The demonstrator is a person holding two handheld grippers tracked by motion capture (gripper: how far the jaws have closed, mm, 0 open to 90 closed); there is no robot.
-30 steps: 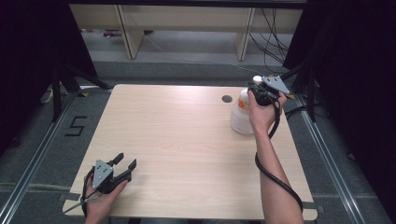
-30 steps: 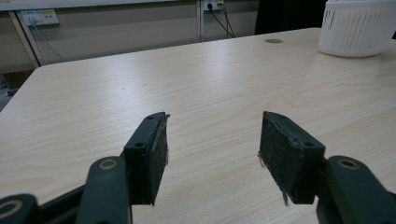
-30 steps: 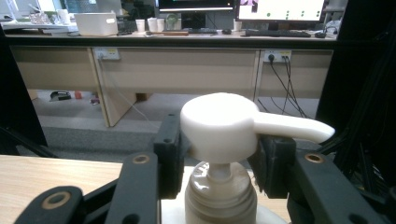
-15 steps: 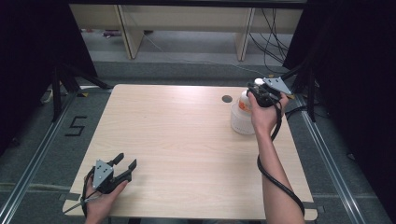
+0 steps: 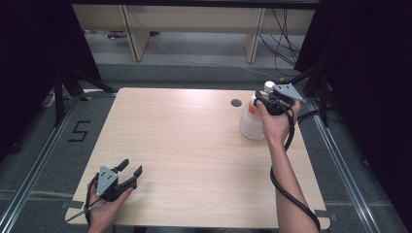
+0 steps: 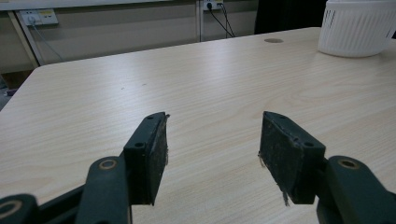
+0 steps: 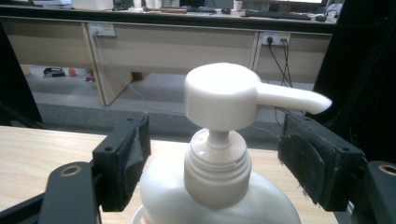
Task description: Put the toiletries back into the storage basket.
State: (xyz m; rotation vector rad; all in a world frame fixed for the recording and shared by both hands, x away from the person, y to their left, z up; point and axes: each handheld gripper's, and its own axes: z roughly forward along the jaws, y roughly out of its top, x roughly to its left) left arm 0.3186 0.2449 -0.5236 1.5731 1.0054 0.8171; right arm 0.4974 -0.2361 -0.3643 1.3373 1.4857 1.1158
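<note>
The right gripper [image 5: 268, 100] has crept a little farther along the far right of the bench [image 5: 194, 145] than it stood a second ago, and now hangs over the pump bottle [image 5: 253, 108]. In the right gripper view its jaws stand open on either side of the bottle's neck [image 7: 215, 170], apart from it on both sides, with the white pump head [image 7: 222, 95] rising between and above them and its spout pointing to the right of that view. Nothing is gripped yet; the small advance reads as the last lining-up before a close on the neck or collar.

The bottle stands upright in a white ribbed basket [image 5: 250, 127] near the bench's far right corner, just right of the round cable hole [image 5: 236, 102]. From the left gripper view the basket [image 6: 358, 28] sits well apart at the far end, with bare wood between.

The left gripper [image 5: 127, 174] has not moved over the same second: it rests at the near left edge of the bench, held in the person's left hand [image 5: 104, 208], jaws wide open and holding nothing.

Judging from this, the work is at the reach-and-grasp stage. The next move calls for the right jaws to close squarely below the pump head, since a pinch on the head itself could press it down or let the bottle tip in the basket.
</note>
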